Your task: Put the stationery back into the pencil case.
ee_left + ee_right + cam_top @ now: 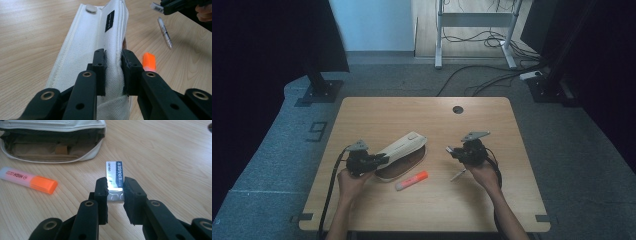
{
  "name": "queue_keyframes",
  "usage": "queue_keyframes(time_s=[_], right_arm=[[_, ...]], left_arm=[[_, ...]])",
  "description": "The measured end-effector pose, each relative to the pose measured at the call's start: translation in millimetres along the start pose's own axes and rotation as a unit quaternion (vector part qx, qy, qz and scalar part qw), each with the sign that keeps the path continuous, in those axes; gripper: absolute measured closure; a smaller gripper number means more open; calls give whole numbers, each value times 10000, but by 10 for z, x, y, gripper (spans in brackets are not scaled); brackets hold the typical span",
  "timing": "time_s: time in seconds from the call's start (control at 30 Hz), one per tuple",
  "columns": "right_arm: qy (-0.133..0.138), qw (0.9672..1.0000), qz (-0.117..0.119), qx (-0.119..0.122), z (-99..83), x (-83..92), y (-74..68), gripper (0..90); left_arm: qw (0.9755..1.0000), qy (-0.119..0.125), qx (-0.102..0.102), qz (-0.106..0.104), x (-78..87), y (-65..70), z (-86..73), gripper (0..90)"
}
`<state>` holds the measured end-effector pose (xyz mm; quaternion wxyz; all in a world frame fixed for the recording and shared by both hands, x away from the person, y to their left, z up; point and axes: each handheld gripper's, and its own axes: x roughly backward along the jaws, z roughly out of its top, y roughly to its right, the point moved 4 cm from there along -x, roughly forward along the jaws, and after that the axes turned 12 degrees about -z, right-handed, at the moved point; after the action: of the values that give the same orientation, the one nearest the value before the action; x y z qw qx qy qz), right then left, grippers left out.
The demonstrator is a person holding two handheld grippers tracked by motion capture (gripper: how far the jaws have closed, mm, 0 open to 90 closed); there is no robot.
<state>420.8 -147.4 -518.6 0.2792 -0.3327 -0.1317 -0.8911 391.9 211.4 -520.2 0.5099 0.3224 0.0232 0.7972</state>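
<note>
The left claw (113, 68) pinches the flap of the pencil case (90, 50), holding it open. The right claw (115, 192) grips an eraser (114, 176) above the counter (162, 157); next, carry it into the case's mouth ahead.

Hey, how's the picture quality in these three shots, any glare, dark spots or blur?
High view: dim, black at both side edges, the table evenly lit, small things soft. Left gripper view: bright, the pencil case sharp, the near claw arms blurred. Right gripper view: glare whitens the eraser wrapper where the right claw grips it; the highlighter print stays readable.
</note>
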Motion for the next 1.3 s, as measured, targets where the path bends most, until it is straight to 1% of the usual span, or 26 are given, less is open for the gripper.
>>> queue_keyframes(time_s=[0.03,0.1,0.27,0.6,0.87,1.3], right_arm=[[0,10000,0,0,0,0,0,719],[-25,10000,46,36,10,-59,-52,719],[-68,9999,91,79,22,-126,-117,719],[-68,9996,209,192,129,-286,-280,719],[-118,9994,236,239,193,-408,-362,719],[-168,9988,238,383,307,-576,-484,719]], left_arm=[[10000,0,0,0,0,0,0,747],[10000,-2,-4,5,2,3,2,748],[10000,-4,3,1,3,4,2,748],[10000,8,15,6,6,5,4,747],[10000,23,12,-3,16,7,9,746],[10000,28,-1,0,24,11,13,745]])
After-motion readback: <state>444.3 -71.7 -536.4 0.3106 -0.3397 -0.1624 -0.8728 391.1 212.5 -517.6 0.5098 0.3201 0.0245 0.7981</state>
